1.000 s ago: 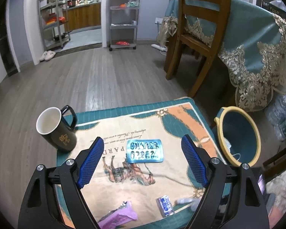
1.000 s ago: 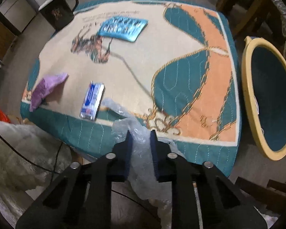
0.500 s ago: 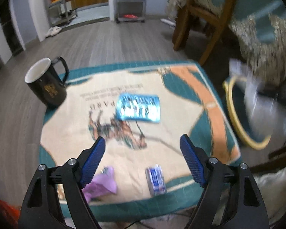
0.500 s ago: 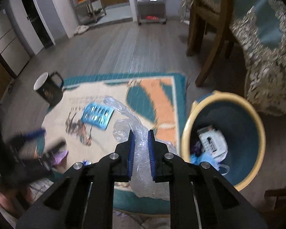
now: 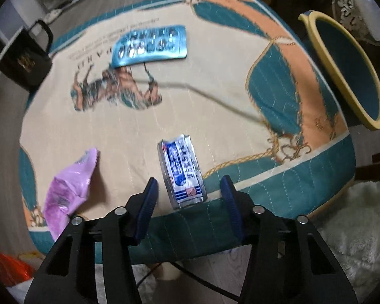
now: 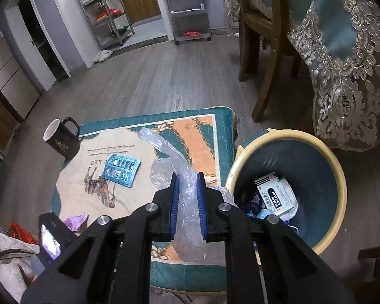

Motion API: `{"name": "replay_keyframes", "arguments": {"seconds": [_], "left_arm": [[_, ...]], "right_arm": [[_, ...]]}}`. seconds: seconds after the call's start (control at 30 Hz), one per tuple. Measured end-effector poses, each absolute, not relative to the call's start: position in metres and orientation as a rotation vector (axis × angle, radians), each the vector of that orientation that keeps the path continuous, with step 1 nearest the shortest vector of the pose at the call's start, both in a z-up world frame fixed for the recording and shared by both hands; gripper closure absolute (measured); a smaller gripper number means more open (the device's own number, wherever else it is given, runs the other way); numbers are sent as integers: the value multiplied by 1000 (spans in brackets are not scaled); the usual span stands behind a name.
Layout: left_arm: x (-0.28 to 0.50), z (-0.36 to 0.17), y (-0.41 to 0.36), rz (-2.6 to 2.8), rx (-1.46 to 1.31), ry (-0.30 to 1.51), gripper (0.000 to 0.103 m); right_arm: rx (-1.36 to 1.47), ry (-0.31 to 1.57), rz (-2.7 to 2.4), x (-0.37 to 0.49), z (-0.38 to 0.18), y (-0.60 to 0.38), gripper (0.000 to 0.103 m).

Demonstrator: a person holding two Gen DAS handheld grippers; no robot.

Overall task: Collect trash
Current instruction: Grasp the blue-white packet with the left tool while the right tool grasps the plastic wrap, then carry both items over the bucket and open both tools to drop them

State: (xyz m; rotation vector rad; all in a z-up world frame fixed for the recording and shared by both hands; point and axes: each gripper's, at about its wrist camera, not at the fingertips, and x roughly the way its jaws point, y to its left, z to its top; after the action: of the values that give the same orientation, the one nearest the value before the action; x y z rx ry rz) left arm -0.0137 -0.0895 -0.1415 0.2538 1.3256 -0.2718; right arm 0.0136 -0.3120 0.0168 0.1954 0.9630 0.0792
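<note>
Left wrist view: the left gripper (image 5: 188, 190) points down at the near edge of the quilted mat (image 5: 215, 96), its jaws closing with the blue-and-white wrapper (image 5: 181, 171) between them, pads not yet touching it. A purple wrapper (image 5: 71, 179) lies at the near left corner, a blue blister pack (image 5: 149, 45) toward the far edge, a black mug (image 5: 25, 58) at the far left corner.

Right wrist view: the right gripper (image 6: 187, 197) is clamped on a clear plastic bag (image 6: 172, 167), beside the yellow-rimmed bin (image 6: 339, 177) off the mat's right edge
</note>
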Motion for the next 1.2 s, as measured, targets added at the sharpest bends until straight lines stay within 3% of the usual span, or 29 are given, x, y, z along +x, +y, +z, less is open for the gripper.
{"name": "replay_keyframes", "arguments": {"seconds": [0.1,0.13,0.23,1.2], "left_arm": [[-12,-142,-88,-265,243,1328,58],[-11,-142,-87,-257,249,1321,69],[-8,-141,-85,-251,248,1316,71],[2,-73,-159,-388,313,1055,72]], "right_arm": [[209,961,86,14,16,-311,90],[211,961,88,14,16,-310,90],[204,957,89,14,17,-309,90],[385,948,-56,-6,19,-400,90]]}}
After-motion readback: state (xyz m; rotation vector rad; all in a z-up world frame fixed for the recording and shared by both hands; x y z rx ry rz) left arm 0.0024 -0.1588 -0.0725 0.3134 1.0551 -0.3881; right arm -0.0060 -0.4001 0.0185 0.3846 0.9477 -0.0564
